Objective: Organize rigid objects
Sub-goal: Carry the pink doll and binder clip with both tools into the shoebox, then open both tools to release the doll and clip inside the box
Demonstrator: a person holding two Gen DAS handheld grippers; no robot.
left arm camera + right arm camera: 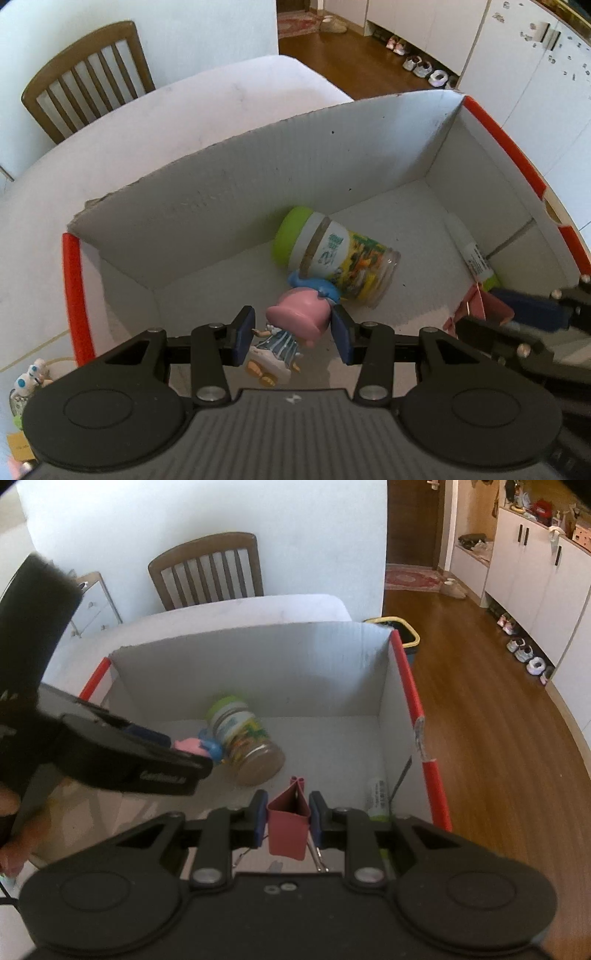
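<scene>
Left claw [291, 334] grips figurine [291, 325], feet hidden; right claw [284, 818] pinches binder clip [288, 823].

Setting: a lived-in home, dining corner opening onto an entry hall. Evidence: white rounded table [258, 607]; brown slatted wooden chair [208, 570] at 12 o'clock; warm wood-plank floor [491, 716] at 3 o'clock; white hallway cabinets [535, 572] with small shoes [524, 653] lined beneath; patterned red rug [410, 578] and slippers at a dark doorway, 1 o'clock.
</scene>
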